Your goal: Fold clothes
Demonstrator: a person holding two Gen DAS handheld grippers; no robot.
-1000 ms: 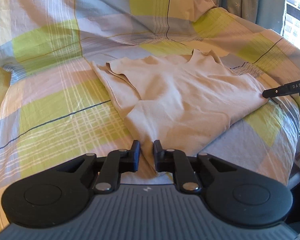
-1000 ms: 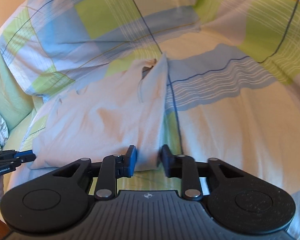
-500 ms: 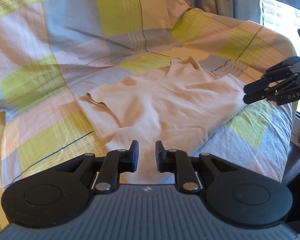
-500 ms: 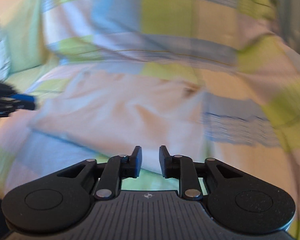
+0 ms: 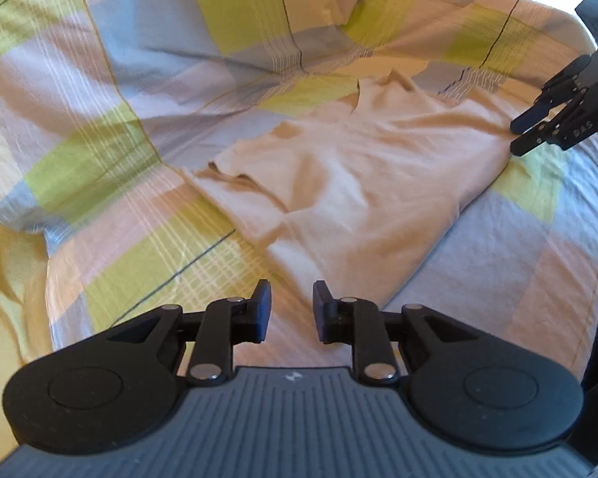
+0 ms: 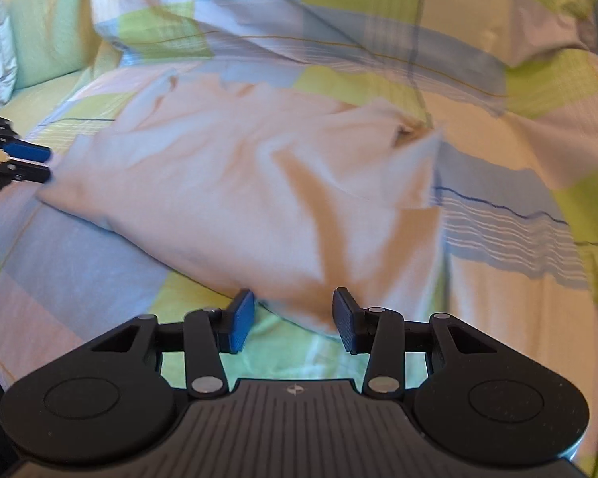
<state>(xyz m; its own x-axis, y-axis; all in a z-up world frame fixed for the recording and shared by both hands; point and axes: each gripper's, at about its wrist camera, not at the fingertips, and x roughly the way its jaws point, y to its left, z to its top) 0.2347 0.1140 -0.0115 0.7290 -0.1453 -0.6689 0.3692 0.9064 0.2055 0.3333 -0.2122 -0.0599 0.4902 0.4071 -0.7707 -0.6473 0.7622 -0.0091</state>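
The cream shirt lies partly folded on the checked bed cover. The left gripper is released, its jaws apart and holding nothing, near the shirt's lower edge. The right gripper is released too, just before the shirt's near corner
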